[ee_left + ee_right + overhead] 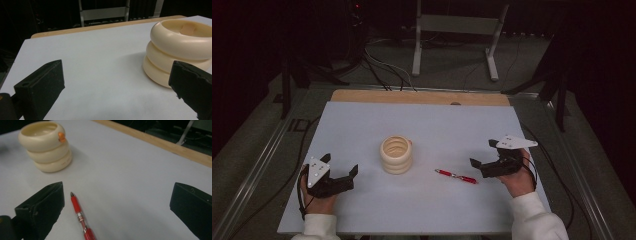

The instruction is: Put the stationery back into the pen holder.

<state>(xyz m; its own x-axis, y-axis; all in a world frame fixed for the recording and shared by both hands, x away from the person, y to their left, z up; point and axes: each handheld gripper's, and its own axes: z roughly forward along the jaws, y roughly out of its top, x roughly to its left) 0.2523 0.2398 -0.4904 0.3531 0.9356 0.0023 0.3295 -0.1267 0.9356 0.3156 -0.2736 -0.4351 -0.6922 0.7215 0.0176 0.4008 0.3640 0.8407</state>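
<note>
A cream ribbed holder (396,154), stacked like three rings, stands upright at the middle of the white table top (422,125). A red pen (456,176) lies flat to its right, one end toward my right gripper (483,155). That gripper is open, its jaws wide apart, with the pen (80,216) lying between them near the left jaw and the holder (46,146) farther off. My left gripper (339,165) is open too, resting at the front left; the holder (178,50) sits just beyond its right jaw, and nothing is between its jaws.
A wooden strip (419,97) runs along the table's far edge. Behind it stand a white metal frame (457,37) and cables on the dark floor. Metal rails (249,165) flank the table on both sides.
</note>
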